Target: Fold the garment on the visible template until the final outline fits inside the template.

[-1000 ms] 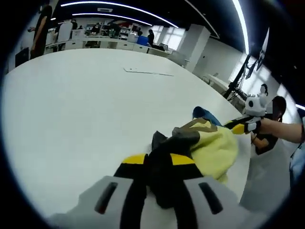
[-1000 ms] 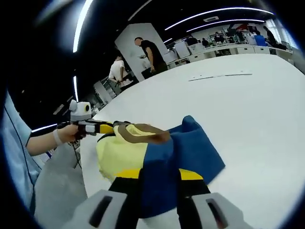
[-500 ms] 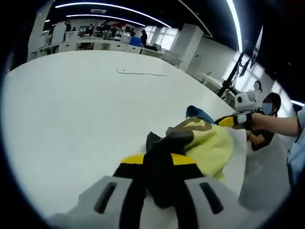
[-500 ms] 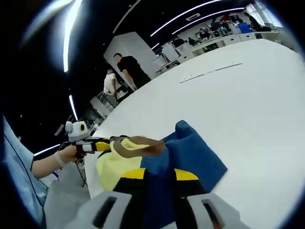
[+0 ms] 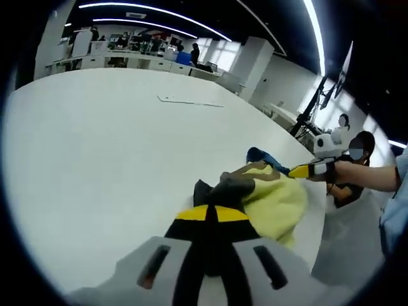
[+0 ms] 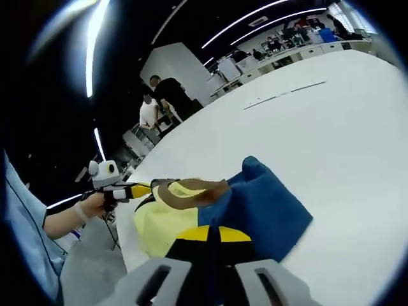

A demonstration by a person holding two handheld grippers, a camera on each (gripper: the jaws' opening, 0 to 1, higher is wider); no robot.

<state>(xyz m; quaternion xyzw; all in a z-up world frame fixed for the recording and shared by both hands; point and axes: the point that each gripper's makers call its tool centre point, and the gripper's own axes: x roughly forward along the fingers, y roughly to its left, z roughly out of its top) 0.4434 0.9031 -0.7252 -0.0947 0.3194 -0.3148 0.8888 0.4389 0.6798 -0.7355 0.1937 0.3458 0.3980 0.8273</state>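
The broad white surface (image 5: 95, 159) carries the garment (image 6: 210, 204), a bunched heap of blue, pale yellow and brown cloth lying close to the surface's near edge. A thin flat template (image 5: 190, 101) lies well apart from it, toward the far edge. A person's hand (image 6: 95, 203), arm stretched out level, holds the left gripper (image 6: 137, 189) at the yellow end of the garment; its fingers (image 5: 205, 224) are pressed together on a dark fold. The right gripper (image 6: 214, 237) reaches in low, its fingers pinched tight on the blue cloth.
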